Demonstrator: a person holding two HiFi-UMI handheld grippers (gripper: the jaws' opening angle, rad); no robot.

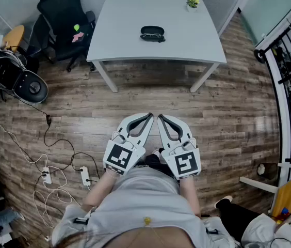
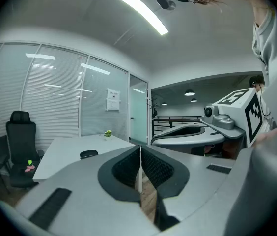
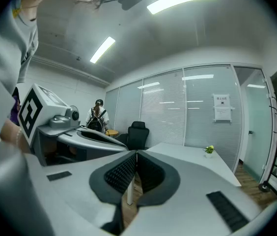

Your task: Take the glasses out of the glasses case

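Close to the person's body, well short of the table [image 1: 125, 14], the left gripper [image 1: 149, 116] and the right gripper [image 1: 160, 117] are held side by side above the wooden floor [image 1: 212, 107], with their tips almost meeting and aimed toward the table. In the left gripper view the two jaws are pressed together at the tips with nothing between them. The right gripper view shows its jaws closed in the same way, also empty.

A stretch of bare floor lies between the tips and the table's near edge. On the table, toward that near edge and about midway across, lies the dark glasses case [image 1: 152, 33], well apart from both grippers. Whether its lid is raised cannot be told. At the table's far right corner stands a small potted plant [image 1: 192, 3]. Left of the table stands a black office chair [image 1: 63, 14].
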